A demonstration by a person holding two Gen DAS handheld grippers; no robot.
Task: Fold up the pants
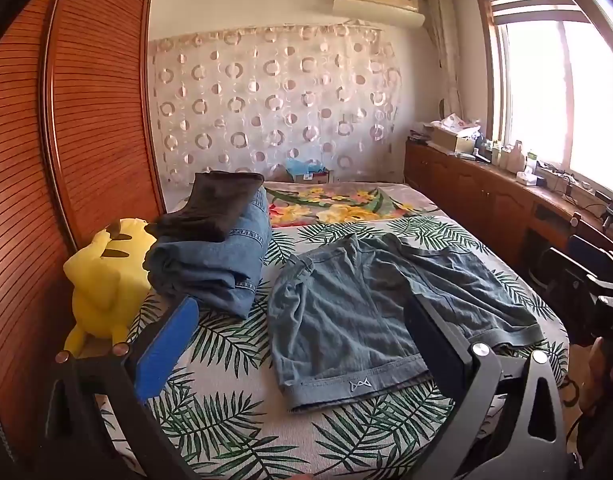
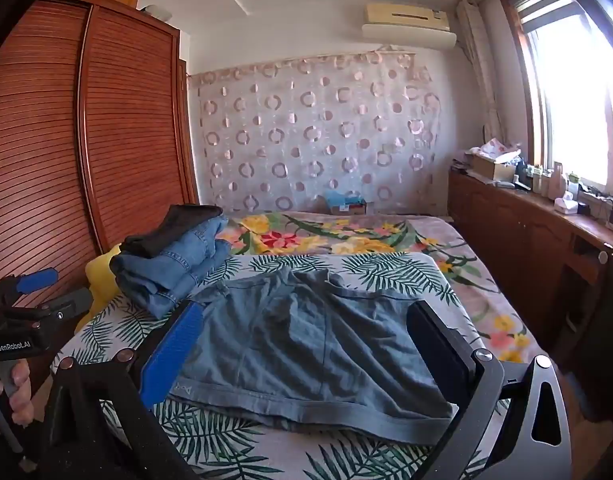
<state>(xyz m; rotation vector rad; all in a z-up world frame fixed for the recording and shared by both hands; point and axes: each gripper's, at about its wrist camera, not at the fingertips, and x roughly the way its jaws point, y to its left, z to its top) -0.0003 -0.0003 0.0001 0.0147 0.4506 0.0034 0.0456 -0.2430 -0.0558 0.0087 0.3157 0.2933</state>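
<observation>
hovering wide-jawed and empty, the left gripper and right gripper are facing the denim shorts on the bed; gripping the hem is coming next, likely.

The black two-finger left gripper with its blue pad stands with jaws spread wide — nothing between the pads, tilted slightly downward. The matching black right gripper is likewise fully spread and empty, angled a little down. A person's left hand wraps the left gripper's handle — fingers curled around it.
</observation>
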